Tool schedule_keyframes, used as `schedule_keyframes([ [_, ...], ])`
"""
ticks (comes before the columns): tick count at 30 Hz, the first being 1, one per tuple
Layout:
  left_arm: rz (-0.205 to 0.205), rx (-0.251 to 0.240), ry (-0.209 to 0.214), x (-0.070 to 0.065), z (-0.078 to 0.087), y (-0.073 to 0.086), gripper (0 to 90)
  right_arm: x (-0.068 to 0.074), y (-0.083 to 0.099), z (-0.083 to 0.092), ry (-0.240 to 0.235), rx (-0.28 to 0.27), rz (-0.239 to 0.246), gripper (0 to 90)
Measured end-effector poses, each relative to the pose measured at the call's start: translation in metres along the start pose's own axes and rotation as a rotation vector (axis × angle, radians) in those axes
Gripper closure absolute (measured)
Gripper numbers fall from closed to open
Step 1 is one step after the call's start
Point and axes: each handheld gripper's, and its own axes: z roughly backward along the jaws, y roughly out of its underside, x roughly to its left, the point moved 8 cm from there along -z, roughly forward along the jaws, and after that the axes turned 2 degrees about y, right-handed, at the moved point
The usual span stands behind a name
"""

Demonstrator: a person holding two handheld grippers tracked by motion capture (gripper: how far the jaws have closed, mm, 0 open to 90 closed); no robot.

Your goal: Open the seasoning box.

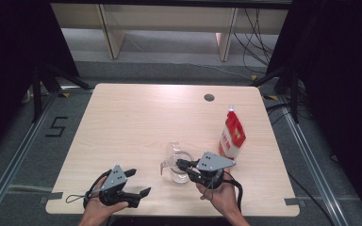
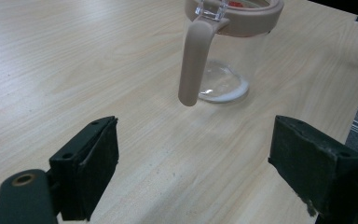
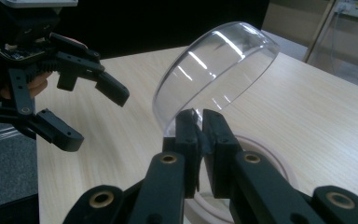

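Observation:
A clear jug [image 1: 179,173] with a beige rim [image 2: 256,16] and a beige handle [image 2: 193,60] stands on the wooden table near its front edge. Its clear domed lid [image 3: 214,70] is tipped up over the mouth. My right gripper [image 3: 200,121] is shut on the lid's lower edge, just above the rim [image 3: 270,158]. In the high view the right gripper [image 1: 181,165] reaches the jug from the right. My left gripper [image 1: 140,182] stands open to the left of the jug, with nothing between its pads [image 2: 98,154]. It points at the handle, a short way off.
A red and white bag [image 1: 232,135] stands upright just right of the jug. A small round hole [image 1: 209,97] sits in the table near the far edge. Dark curtains and stands flank the table on both sides.

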Motion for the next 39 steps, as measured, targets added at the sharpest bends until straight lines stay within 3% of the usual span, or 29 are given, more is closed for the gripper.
schedule_keyframes([
  [2,-0.003,0.012,-0.009,0.001,0.001,0.001,15.4,0.001,-0.001,-0.002,0.008,-0.016,0.0,85.3],
  [10,0.008,0.003,0.001,0.001,0.0,0.002,15.4,0.007,-0.002,-0.006,-0.032,-0.009,0.013,85.1],
  [16,0.011,-0.002,0.0,0.002,-0.001,0.002,15.4,0.002,0.0,-0.001,-0.012,-0.008,-0.006,84.4],
  [19,0.0,-0.005,0.006,0.001,-0.001,0.001,15.4,0.002,0.001,-0.003,-0.038,-0.02,-0.04,84.4],
  [23,-0.003,-0.001,0.002,0.0,0.0,0.001,15.4,0.01,-0.001,-0.01,-0.056,-0.017,-0.017,84.4],
  [27,0.011,-0.001,0.001,0.0,-0.001,0.002,15.4,0.012,-0.003,-0.01,-0.047,-0.017,0.008,84.4],
  [30,-0.024,0.004,0.01,0.001,-0.001,0.002,15.4,0.013,-0.004,-0.011,-0.05,-0.016,0.006,84.4],
  [33,-0.028,0.005,0.012,0.001,-0.001,0.002,15.4,0.013,-0.004,-0.009,-0.05,-0.013,-0.001,83.9],
  [34,-0.026,0.005,0.012,0.001,-0.001,0.002,15.4,0.012,-0.004,-0.01,-0.037,-0.028,-0.002,83.8],
  [38,-0.02,0.009,0.003,0.003,0.0,0.003,15.4,0.007,-0.001,-0.005,-0.032,-0.009,0.006,81.8],
  [39,-0.003,0.006,-0.003,0.003,0.0,0.003,15.4,0.004,0.002,-0.001,-0.02,-0.01,-0.004,79.0],
])
